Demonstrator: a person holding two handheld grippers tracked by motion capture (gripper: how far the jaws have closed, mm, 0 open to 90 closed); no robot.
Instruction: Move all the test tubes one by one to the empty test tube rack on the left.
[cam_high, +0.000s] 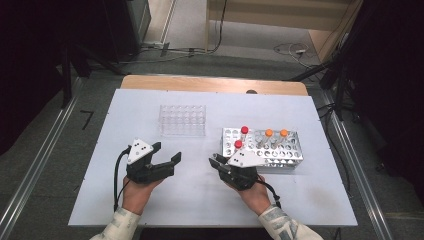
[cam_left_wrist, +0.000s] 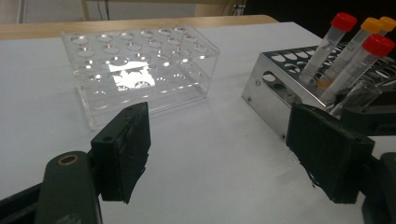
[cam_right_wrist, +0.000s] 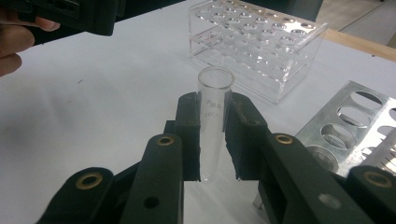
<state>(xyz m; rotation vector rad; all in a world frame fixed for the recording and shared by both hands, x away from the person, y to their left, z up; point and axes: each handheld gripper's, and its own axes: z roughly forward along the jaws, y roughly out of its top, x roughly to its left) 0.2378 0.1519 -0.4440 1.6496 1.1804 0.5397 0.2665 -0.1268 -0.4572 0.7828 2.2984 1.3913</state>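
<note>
Glass tube (cam_right_wrist: 212, 123) betw. right tongs (cam_right_wrist: 213, 140)

Bare tabletop (cam_high: 100, 150) lies open across the left and near side. The clear rack (cam_high: 182, 120) blocks the far middle, and the metal rack (cam_high: 272, 147) with capped tubes (cam_high: 269, 136) blocks the right; a passable gap runs between them.

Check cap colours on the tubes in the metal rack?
Two red caps, two orange caps on the metal rack; clearest in the left gripper view.
</note>
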